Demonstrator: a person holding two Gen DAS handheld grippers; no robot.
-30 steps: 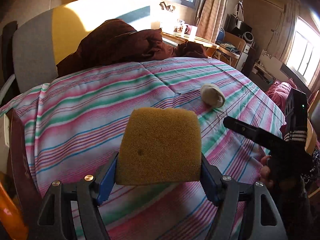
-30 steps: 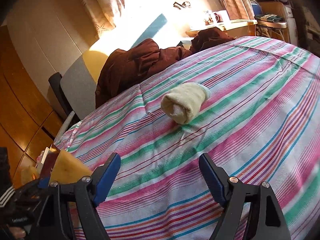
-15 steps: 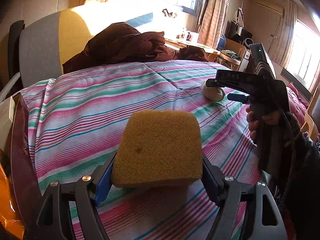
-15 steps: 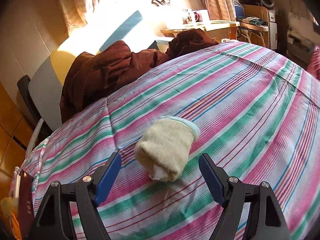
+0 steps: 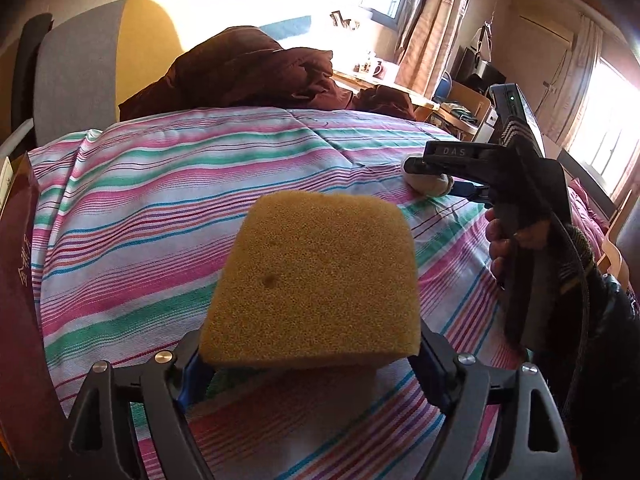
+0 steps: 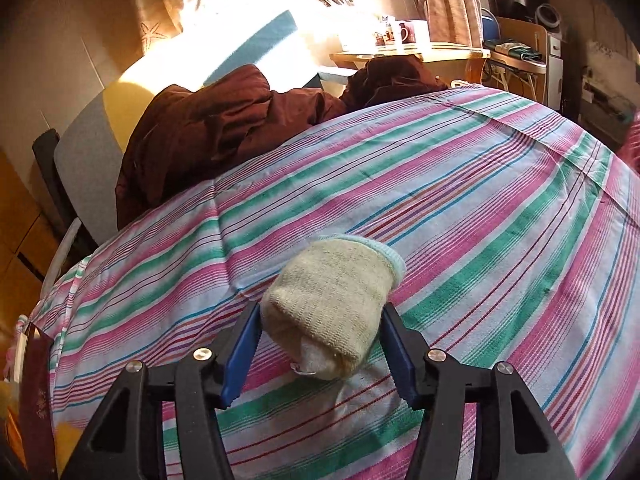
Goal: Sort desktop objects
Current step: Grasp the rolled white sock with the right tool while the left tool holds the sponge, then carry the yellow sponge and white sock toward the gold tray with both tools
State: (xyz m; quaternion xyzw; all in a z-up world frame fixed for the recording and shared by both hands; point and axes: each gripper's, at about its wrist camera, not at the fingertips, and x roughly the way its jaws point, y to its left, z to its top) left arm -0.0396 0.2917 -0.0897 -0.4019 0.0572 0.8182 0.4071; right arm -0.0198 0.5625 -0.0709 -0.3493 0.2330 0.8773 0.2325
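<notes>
Brown quilt (image 6: 216, 136) lies beyond rolled sock (image 6: 332, 312).

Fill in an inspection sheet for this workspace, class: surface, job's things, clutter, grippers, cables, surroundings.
Surface: striped pink, green and white bedsheet, wrinkled.
Job's things: yellow-brown foam sponge; rolled cream knitted sock lying on the sheet.
Clutter: dark brown crumpled jacket at the far edge; dark red booklet at left.
Grippers: left gripper shut on the sponge; right gripper around the sock, pads at its sides, grip unclear.
Cables: black cable along the right gripper's handle.
Surroundings: mugs on a wooden desk, curtains, sunlit windows.
</notes>
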